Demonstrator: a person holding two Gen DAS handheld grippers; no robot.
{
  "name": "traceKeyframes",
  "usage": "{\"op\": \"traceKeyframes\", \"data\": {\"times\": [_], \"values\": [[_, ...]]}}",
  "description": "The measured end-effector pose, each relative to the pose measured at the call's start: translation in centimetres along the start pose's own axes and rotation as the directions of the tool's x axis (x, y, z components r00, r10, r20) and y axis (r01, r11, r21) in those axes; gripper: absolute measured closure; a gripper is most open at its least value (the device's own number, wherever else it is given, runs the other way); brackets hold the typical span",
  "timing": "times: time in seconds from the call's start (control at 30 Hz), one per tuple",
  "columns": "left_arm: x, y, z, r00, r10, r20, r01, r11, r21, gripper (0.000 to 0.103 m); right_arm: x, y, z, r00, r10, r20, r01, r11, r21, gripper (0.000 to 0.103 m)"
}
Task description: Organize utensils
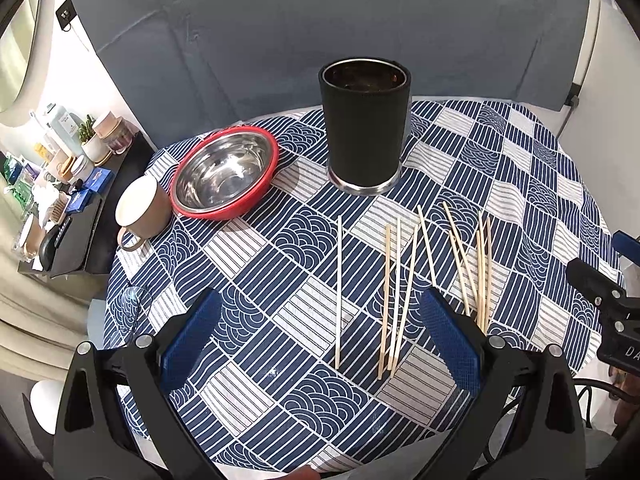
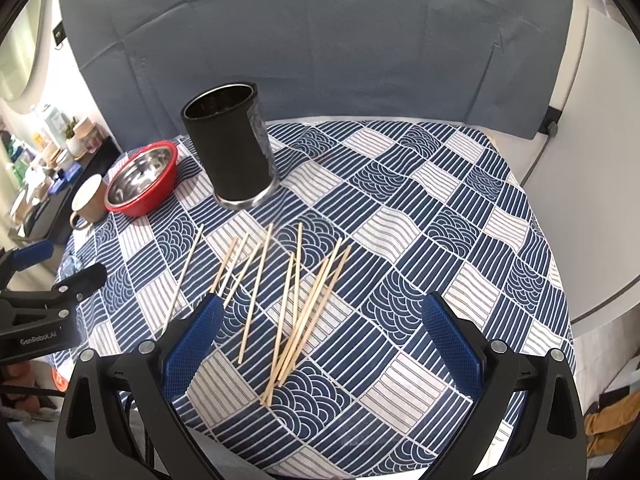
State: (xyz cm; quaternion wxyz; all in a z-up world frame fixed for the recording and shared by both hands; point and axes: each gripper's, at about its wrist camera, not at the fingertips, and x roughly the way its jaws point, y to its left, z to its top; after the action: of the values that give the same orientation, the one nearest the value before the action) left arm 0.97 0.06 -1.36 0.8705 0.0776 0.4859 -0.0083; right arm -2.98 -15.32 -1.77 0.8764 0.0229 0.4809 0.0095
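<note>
Several wooden chopsticks (image 1: 404, 280) lie scattered flat on the blue-and-white patterned tablecloth (image 1: 280, 272); they also show in the right wrist view (image 2: 280, 300). A tall black utensil holder (image 1: 366, 124) with a metal base stands upright behind them, empty as far as I can see; it also shows in the right wrist view (image 2: 230, 148). My left gripper (image 1: 320, 336) is open above the cloth, just short of the chopsticks' near ends. My right gripper (image 2: 320, 336) is open above the right-hand bunch of chopsticks.
A steel bowl with a red rim (image 1: 224, 172) and a beige mug (image 1: 142, 208) sit at the table's left. A side shelf (image 1: 60, 184) with bottles and boxes stands beyond the left edge. A grey padded backrest (image 1: 320, 32) rises behind the table.
</note>
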Motion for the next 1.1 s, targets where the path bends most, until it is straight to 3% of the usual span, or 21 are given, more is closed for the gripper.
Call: {"op": "traceKeyframes", "data": {"times": [0.43,0.87,1.1], "values": [[2.3,0.4,-0.2,0.995,0.010,-0.101,-0.008,1.000,0.014,0.006,2.5,-1.0,0.5,0.997,0.015,-0.077,-0.011,0.999,0.052,0.008],[6.6,1.9,-1.3,0.969,-0.008,-0.245,-0.002,0.999,-0.041,0.006,5.6,-3.0,0.9,0.988,-0.058,-0.141,0.067,0.996,0.058,0.008],[9.5,2.7,-1.1,0.961,0.014,-0.276,-0.029,0.998,-0.050,0.006,9.2,-3.9,0.6,0.974,-0.094,-0.204,0.108,0.992,0.059,0.008]]}}
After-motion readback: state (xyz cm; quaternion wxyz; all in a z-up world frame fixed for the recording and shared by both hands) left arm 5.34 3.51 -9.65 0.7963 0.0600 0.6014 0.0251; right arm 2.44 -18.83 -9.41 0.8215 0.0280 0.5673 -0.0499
